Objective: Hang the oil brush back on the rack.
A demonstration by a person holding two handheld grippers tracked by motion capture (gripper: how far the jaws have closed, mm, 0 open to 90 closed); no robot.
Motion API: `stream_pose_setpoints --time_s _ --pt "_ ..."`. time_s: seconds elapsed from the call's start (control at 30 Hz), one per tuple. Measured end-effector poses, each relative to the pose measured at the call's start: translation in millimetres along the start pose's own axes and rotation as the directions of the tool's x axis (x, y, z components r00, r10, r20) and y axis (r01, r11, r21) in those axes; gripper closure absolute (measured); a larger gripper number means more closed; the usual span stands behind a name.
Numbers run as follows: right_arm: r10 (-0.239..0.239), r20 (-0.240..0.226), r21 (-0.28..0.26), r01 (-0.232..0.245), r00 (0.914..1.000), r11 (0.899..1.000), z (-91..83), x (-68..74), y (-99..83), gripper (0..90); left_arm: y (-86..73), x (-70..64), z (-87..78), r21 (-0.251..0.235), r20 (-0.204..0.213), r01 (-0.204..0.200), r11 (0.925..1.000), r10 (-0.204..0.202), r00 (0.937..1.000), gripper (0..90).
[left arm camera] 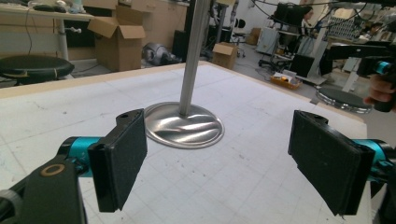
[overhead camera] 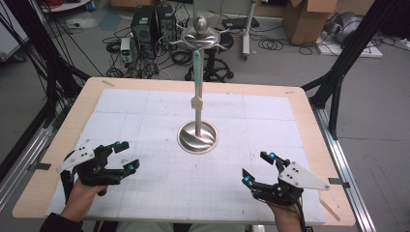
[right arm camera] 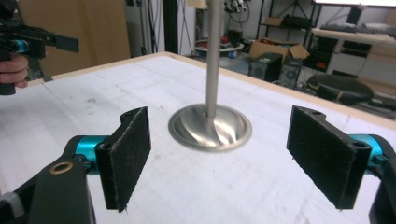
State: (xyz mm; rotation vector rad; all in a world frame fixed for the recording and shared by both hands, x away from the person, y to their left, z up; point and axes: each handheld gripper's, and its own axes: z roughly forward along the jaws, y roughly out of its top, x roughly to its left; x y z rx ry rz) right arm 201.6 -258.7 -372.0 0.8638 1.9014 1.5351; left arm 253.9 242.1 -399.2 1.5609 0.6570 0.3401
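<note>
Item: polished steel stand (overhead camera: 197, 137), round dished base, slim upright pole, mid-desk (overhead camera: 145, 111); judged heavy-footed, rigid, slippery; grasp pole low; left tongs (overhead camera: 122, 155) and right tongs (overhead camera: 257, 168) both released, well apart from it.

High view sits up above the table's (overhead camera: 145, 96) near edge, looking forward and down. Each gripper view rides low, staring out between its own jaws, and both catch the metal stand (left arm camera: 184, 123) just ahead.
</note>
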Motion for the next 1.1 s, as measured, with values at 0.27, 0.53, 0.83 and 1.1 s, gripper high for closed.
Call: stream_pose_setpoints --time_s 0.27,0.53,0.83,1.1 --pt "0.032 0.055 -0.034 -0.031 0.998 0.999 -14.4 -1.0 -5.6 20.4 -1.7 -1.7 -1.4 0.011 0.0 0.002 0.9999 -0.002 1.0 19.7" --pt "0.018 0.055 -0.017 -0.017 0.9983 1.0 -13.7 4.1 -5.2 20.5 -2.6 -2.8 -1.8 0.014 -0.005 0.007 0.9999 -0.007 1.0 19.8" --pt "0.022 0.051 -0.012 -0.022 0.9984 1.0 -12.4 4.0 -6.3 20.5 -2.4 -1.7 -2.1 0.014 -0.01 0.013 0.9998 -0.013 0.9999 19.8" --pt "0.028 0.054 -0.017 -0.027 0.9981 0.999 -12.7 2.9 -6.4 20.5 -2.9 -1.5 -1.9 0.019 -0.012 0.01 0.9998 -0.01 0.9999 19.8"
